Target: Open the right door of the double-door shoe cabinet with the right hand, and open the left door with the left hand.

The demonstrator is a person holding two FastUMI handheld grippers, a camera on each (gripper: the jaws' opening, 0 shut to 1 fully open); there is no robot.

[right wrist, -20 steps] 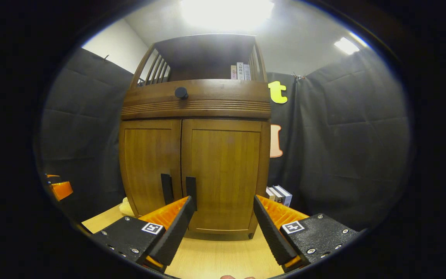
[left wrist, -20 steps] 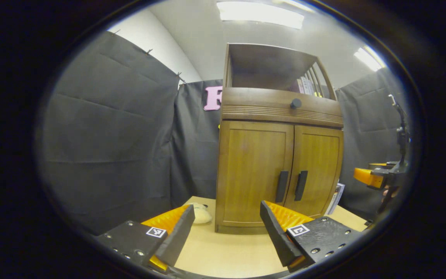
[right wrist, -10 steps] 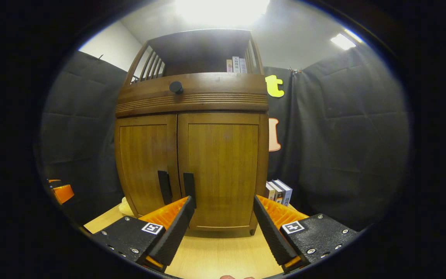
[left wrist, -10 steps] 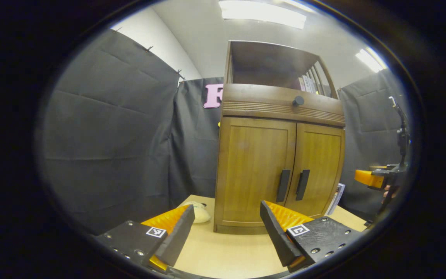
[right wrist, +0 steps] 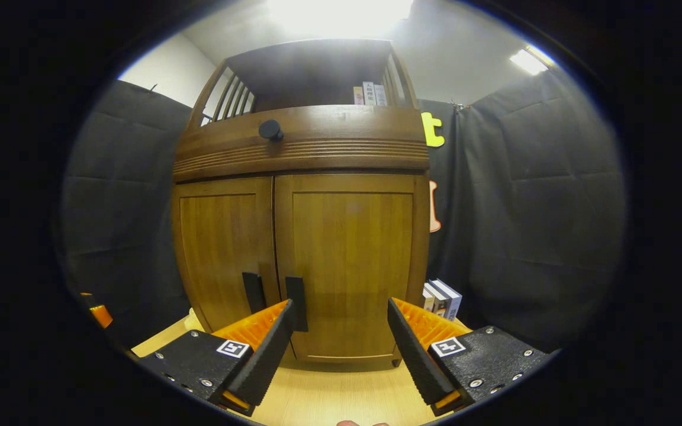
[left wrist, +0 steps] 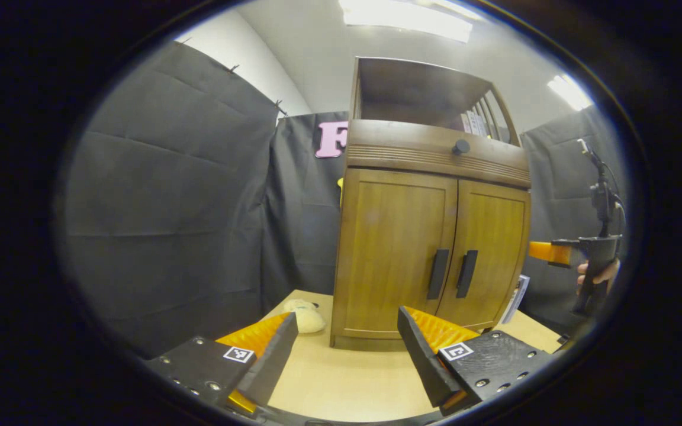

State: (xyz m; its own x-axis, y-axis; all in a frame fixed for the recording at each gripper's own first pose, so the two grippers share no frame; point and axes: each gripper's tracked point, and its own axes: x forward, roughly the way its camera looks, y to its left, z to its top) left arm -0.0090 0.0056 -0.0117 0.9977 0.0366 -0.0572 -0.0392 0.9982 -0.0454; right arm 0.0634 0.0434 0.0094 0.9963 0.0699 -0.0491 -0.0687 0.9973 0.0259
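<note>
A brown wooden shoe cabinet (left wrist: 430, 248) (right wrist: 299, 248) stands on the table with both doors closed. Its left door (left wrist: 397, 254) (right wrist: 222, 254) and right door (left wrist: 489, 254) (right wrist: 350, 263) each carry a black vertical handle, the left handle (left wrist: 438, 273) (right wrist: 252, 291) beside the right handle (left wrist: 466, 273) (right wrist: 297, 302). My left gripper (left wrist: 347, 349) is open, well short of the cabinet. My right gripper (right wrist: 338, 343) is open in front of the right door, its left finger (right wrist: 267, 349) overlapping the right handle's lower end. In the left gripper view the right gripper (left wrist: 554, 253) is held by a hand at the far right.
The cabinet rests on a light wooden table (left wrist: 347, 378) (right wrist: 329, 402). A cream soft toy (left wrist: 304, 316) lies left of the cabinet. Books (right wrist: 443, 297) lean at its right side. A black knob (right wrist: 270, 129) sits on the drawer above the doors, and books stand on the top shelf.
My right gripper has moved closer to the cabinet, whose doors look larger. The left gripper shifted a little left and down. Both doors stay closed.
</note>
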